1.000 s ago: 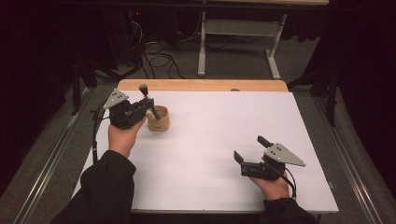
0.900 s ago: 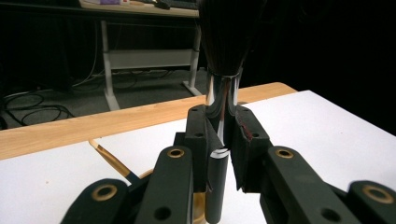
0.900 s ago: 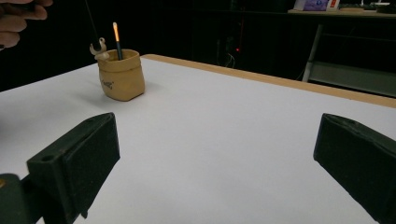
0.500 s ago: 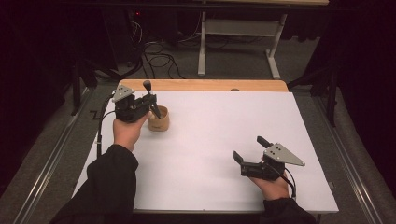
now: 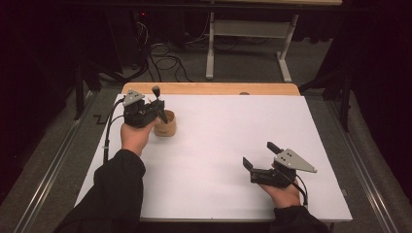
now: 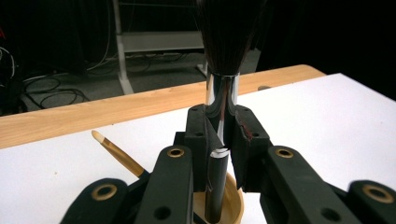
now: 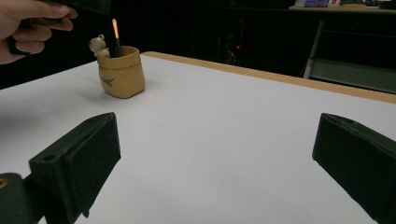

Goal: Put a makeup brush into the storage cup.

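The left gripper (image 5: 156,108) is standing at about ten o'clock on the white table (image 5: 233,145), its jaws closed tight on the chrome ferrule of a dark-bristled makeup brush (image 6: 223,93). The brush is being held upright, bristles up. Its black handle is reaching down into the mouth of the small tan holder (image 5: 165,124), a sack-shaped pot with a little bear figure (image 7: 98,45) on its rim. A second, slimmer brush with a wooden handle and pale tip (image 6: 116,154) is already leaning inside the pot.

Progress: the handle end is sitting inside the rim, so insertion appears well advanced. What is remaining, in my judgement, is to lower the brush until it is resting in the pot, open the jaws, and draw the gripper clear without tipping the holder.

The right gripper (image 5: 262,162) is lying idle at about five o'clock, well apart from the holder, with its jaws spread wide and nothing between them.

Limits of the views: the left gripper view is cutting off the top of the bristles and most of the pot, so whether the handle is touching the pot's floor cannot be told. In the high view the gripper is covering part of the pot's mouth. In the right gripper view the person's left hand (image 7: 30,23) is running off the top corner, and the dark stem in the pot there is probably the held brush's handle.
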Tool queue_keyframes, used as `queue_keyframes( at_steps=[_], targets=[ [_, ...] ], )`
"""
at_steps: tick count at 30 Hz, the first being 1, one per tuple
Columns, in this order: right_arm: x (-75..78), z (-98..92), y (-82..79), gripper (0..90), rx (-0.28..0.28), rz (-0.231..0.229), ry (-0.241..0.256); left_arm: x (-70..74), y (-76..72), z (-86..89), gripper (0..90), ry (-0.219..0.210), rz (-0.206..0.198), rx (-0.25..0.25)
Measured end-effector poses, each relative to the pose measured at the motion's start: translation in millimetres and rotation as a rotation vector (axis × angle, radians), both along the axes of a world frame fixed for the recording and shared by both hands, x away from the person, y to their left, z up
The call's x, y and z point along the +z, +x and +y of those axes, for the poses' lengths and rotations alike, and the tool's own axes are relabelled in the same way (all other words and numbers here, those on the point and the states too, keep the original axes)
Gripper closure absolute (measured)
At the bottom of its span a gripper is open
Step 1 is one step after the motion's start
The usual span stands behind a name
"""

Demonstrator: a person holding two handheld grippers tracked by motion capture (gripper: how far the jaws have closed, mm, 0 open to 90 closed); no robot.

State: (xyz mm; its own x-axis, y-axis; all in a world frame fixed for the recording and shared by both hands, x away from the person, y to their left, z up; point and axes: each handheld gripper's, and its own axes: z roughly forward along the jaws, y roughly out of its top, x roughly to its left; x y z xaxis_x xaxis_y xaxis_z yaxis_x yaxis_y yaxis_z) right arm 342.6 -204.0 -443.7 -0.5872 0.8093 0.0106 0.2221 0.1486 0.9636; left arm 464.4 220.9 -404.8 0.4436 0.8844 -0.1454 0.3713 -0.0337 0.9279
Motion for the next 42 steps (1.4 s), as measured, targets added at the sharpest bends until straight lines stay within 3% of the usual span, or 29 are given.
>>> queue_keyframes(
  at_steps=[14,28,30,35,42],
  targets=[
    [-0.9,0.8,-0.1,1.6,0.004,0.001,-0.003,-10.0,3.3,-7.2,78.0,0.057,0.024,-0.004],
    [-1.4,1.9,-0.1,2.0,0.004,0.008,-0.005,-10.8,3.7,-11.6,77.4,0.073,0.022,-0.024],
    [-1.4,1.9,-0.2,2.0,0.004,0.008,-0.005,-10.9,3.9,-10.8,72.9,0.065,0.021,-0.038],
    [-1.8,2.2,0.1,2.0,0.006,0.006,-0.007,-7.2,2.5,-7.4,41.5,0.04,0.001,-0.025],
    [-1.8,2.9,0.0,2.0,0.008,0.004,-0.011,-5.4,0.6,-7.4,32.1,0.036,-0.005,-0.033]
  ],
)
